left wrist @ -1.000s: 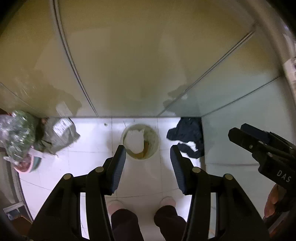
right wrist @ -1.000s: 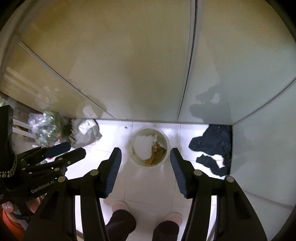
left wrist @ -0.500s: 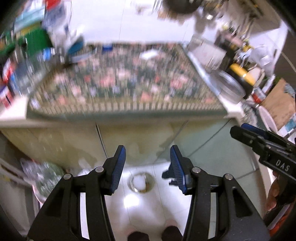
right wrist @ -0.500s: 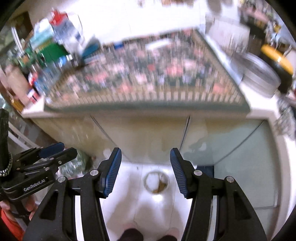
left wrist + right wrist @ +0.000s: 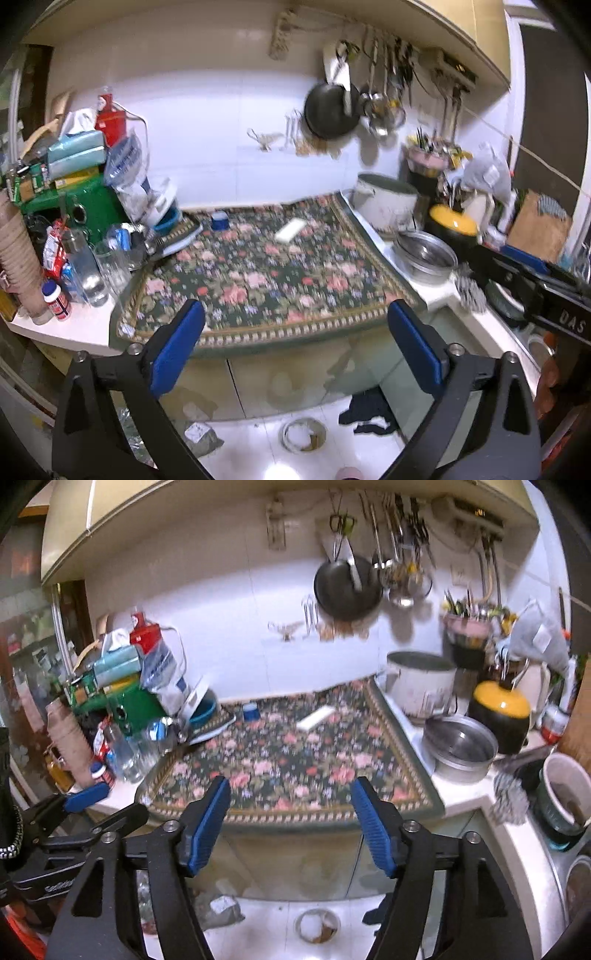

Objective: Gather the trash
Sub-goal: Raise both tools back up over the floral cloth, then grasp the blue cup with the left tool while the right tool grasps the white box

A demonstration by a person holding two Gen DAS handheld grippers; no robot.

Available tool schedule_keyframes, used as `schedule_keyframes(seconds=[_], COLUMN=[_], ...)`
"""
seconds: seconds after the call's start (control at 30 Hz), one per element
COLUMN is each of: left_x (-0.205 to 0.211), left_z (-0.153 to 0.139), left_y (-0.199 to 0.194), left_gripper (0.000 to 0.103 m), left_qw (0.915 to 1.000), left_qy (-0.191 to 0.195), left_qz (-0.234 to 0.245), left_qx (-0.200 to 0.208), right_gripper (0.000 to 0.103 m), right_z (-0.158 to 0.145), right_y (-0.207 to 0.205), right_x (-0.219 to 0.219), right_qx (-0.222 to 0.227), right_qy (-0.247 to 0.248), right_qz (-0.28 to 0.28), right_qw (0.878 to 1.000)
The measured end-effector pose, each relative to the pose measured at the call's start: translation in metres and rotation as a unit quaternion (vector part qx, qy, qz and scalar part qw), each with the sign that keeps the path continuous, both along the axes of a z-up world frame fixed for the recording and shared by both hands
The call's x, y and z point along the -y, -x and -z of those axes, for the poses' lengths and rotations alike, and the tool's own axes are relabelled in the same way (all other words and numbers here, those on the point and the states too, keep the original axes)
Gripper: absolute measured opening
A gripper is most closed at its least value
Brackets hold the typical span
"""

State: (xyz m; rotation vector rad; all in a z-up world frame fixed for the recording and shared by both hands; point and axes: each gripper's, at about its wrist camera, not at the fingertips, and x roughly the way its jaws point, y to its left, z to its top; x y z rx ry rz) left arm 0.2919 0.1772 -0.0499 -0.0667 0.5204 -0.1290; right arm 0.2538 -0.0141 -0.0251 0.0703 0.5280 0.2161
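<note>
My left gripper [image 5: 295, 347] is open and empty, held above the front edge of a floral mat [image 5: 266, 280] on the counter. My right gripper [image 5: 290, 821] is open and empty beside it, over the same mat [image 5: 288, 764]. A white flat piece [image 5: 290, 229] lies on the mat's far side; it also shows in the right wrist view [image 5: 316, 717]. A small blue tub [image 5: 220, 221] sits near it. On the floor below stands a round bin [image 5: 303, 435] with white and brown trash inside, also in the right wrist view [image 5: 317, 926].
Bottles, boxes and bags [image 5: 74, 221] crowd the counter's left end. A white pot [image 5: 386, 201], a steel bowl [image 5: 424, 256] and a yellow-lidded pot [image 5: 452, 225] stand on the right. A pan [image 5: 330, 109] hangs on the wall. A dark cloth [image 5: 369, 410] lies on the floor.
Both grippers have swung up from looking down at the floor bin to facing the counter and wall. Both jaws have opened wider and stay empty.
</note>
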Motion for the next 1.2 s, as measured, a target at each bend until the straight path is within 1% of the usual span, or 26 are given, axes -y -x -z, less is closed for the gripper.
schedule_keyframes(seconds=[0.03,0.1,0.2,0.37,0.47,0.63,0.73,0.83,0.9,1.0,1.1,1.2], left_x=[-0.002,-0.005,-0.005,0.001,0.01,0.024,0.029,0.028,0.025,0.017,0.004,-0.015], left_z=[-0.003,-0.006,-0.007,-0.008,-0.009,-0.007,0.002,0.011,0.018,0.028,0.039,0.053], left_y=[-0.004,-0.013,-0.03,-0.079,-0.115,-0.184,-0.216,-0.239,-0.259,-0.284,-0.307,-0.335], left_gripper=[0.1,0.101,0.101,0.101,0.101,0.101,0.101,0.101,0.101,0.101,0.101,0.101], left_qw=[1.0,0.9999,0.9997,0.9988,0.9982,0.9957,0.9926,0.9898,0.9875,0.9833,0.9813,0.9799], left_qy=[0.002,0.004,0.007,0.0,-0.006,-0.013,-0.009,0.0,0.005,0.0,-0.001,0.004], left_qz=[-0.002,-0.008,-0.02,-0.046,-0.058,-0.091,-0.118,-0.137,-0.148,-0.167,-0.174,-0.175], left_qx=[0.004,0.009,0.014,0.015,0.011,-0.013,-0.027,-0.04,-0.055,-0.073,-0.083,-0.097], right_gripper=[0.081,0.091,0.1,0.1,0.1,0.1,0.1,0.1,0.1,0.1,0.1,0.1], right_z=[-0.003,-0.007,-0.011,-0.009,-0.007,-0.008,-0.005,0.006,0.014,0.026,0.038,0.05], right_y=[-0.002,-0.002,-0.011,-0.045,-0.078,-0.14,-0.178,-0.209,-0.229,-0.26,-0.288,-0.313], right_x=[0.0,0.001,0.004,0.018,0.029,0.048,0.054,0.056,0.056,0.054,0.048,0.037], right_qx=[0.009,0.022,0.037,0.047,0.045,0.025,0.006,-0.012,-0.024,-0.056,-0.078,-0.094], right_qy=[-0.001,-0.003,-0.002,-0.006,-0.009,-0.007,0.002,0.01,0.012,0.003,-0.008,-0.003], right_qz=[0.004,0.008,0.013,0.004,-0.009,-0.025,-0.045,-0.063,-0.068,-0.079,-0.088,-0.084], right_qw=[1.0,1.0,0.999,0.999,0.999,0.999,0.999,0.998,0.997,0.995,0.993,0.992])
